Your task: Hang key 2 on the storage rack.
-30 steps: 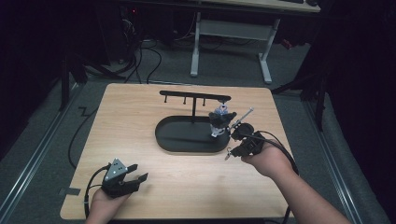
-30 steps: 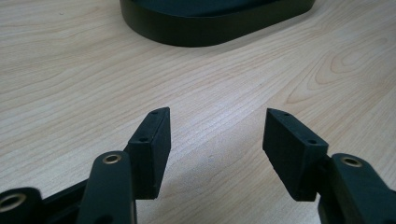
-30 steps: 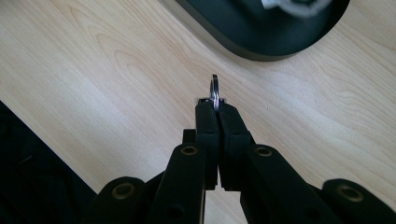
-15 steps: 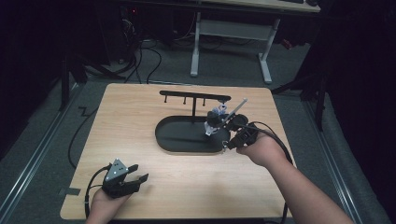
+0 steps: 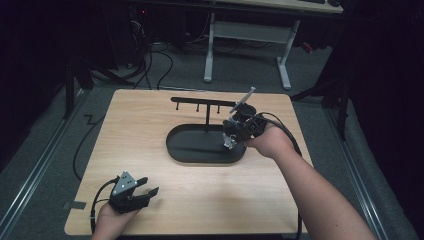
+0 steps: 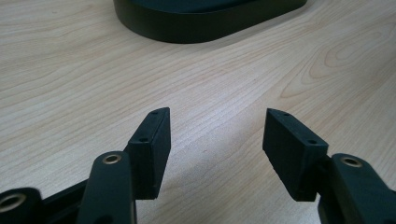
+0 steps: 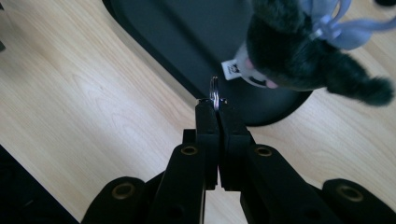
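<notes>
My right gripper [image 5: 233, 131] hangs over the right end of the black oval stand base [image 5: 195, 146]. It is shut on a small metal key ring [image 7: 214, 92]. A dark fuzzy plush charm [image 7: 299, 60] with a pale lilac ribbon and a white tag dangles from that ring, just above the base [image 7: 182, 42]. Behind it, a thin post carries a black crossbar with small hooks [image 5: 200, 102]. My left gripper [image 5: 145, 192] rests near the table's front left corner, open with bare wood between its pads [image 6: 152, 140].
The light wooden table [image 5: 150, 125] ends close behind the stand and just right of the right hand. A cable trails from each gripper. Dark floor, cables and a white desk frame [image 5: 245, 35] lie beyond the far edge.
The right hand has moved left and away from the person, carrying the ring and plush from the base's right rim in over the base. The left gripper has stayed put.
</notes>
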